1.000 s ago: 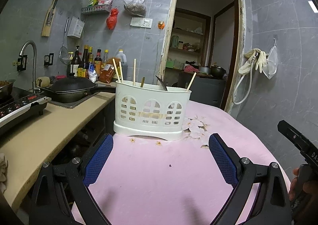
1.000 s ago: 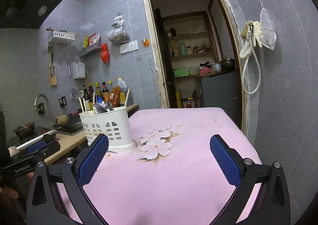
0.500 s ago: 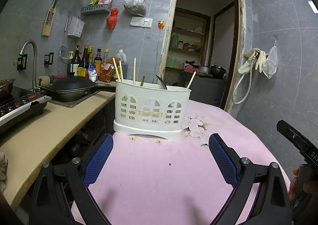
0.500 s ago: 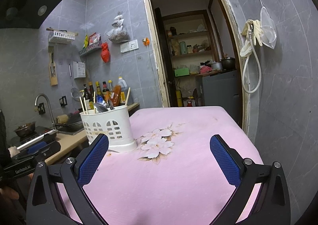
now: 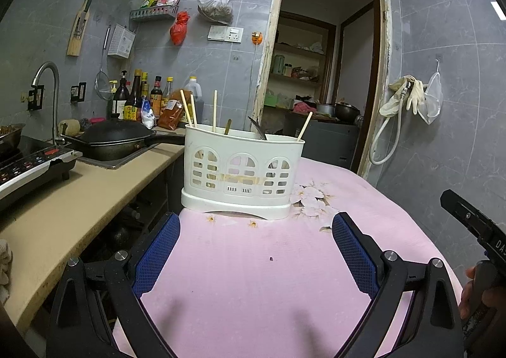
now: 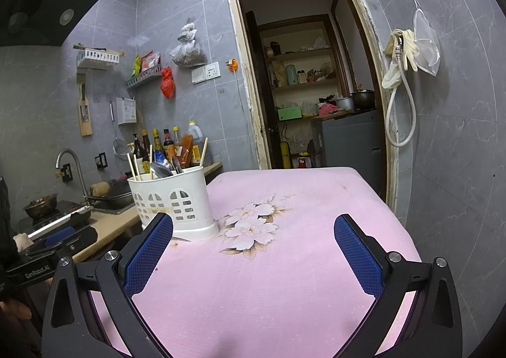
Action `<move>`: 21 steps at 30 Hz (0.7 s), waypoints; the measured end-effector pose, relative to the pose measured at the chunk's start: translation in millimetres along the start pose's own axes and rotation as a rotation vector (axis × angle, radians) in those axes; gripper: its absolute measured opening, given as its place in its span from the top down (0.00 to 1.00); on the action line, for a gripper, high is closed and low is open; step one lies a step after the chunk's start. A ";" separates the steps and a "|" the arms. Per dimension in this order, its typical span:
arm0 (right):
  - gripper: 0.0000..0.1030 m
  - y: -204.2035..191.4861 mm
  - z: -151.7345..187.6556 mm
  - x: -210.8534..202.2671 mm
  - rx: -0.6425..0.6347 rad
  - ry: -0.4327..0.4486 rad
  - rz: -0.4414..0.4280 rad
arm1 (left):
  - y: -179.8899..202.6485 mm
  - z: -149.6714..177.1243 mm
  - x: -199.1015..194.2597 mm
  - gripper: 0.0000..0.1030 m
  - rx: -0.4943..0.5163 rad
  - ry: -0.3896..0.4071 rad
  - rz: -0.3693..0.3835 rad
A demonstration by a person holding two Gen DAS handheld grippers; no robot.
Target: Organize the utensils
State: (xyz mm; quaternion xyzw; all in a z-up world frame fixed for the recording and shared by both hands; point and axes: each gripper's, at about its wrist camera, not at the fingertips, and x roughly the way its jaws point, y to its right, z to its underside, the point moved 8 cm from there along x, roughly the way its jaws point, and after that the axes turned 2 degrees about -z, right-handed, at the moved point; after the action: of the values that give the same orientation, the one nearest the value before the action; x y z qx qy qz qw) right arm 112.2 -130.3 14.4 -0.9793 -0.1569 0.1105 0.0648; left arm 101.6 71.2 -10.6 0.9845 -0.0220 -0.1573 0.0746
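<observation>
Both grippers hang spread wide and hold nothing — left gripper [image 5: 256, 247], right gripper [image 6: 253, 247] — over the pink flowered tablecloth [image 5: 259, 282]. Straight ahead of the left, ahead-left of the right, stands the white slotted plastic utensil caddy [image 5: 242, 169] holding wooden chopsticks [image 5: 215, 110] and a metal spoon [image 6: 160, 169].

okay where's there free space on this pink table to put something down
Bare pink cloth runs from the flower print toward the open right gripper, and on to the far edge by the doorway. In the left wrist view, a strip lies between the white utensil caddy and the open left gripper. The counter by the wok is crowded.
</observation>
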 end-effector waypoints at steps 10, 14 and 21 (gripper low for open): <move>0.00 -0.6 0.1 0.0 0.000 -0.002 0.001 | 0.2 0.1 0.1 0.08 0.000 -0.001 0.000; 0.00 0.0 -0.9 0.4 0.001 -0.001 0.000 | 0.1 0.4 0.2 0.08 0.000 -0.002 -0.001; 0.00 -4.3 5.6 -0.6 0.004 -0.007 -0.001 | -0.8 2.2 -0.1 0.08 -0.002 -0.006 0.000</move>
State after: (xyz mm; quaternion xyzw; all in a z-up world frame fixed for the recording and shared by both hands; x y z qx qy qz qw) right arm 109.1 -125.9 9.8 -0.9786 -0.1577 0.1140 0.0663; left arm 100.8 71.7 -12.7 0.9839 -0.0220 -0.1605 0.0752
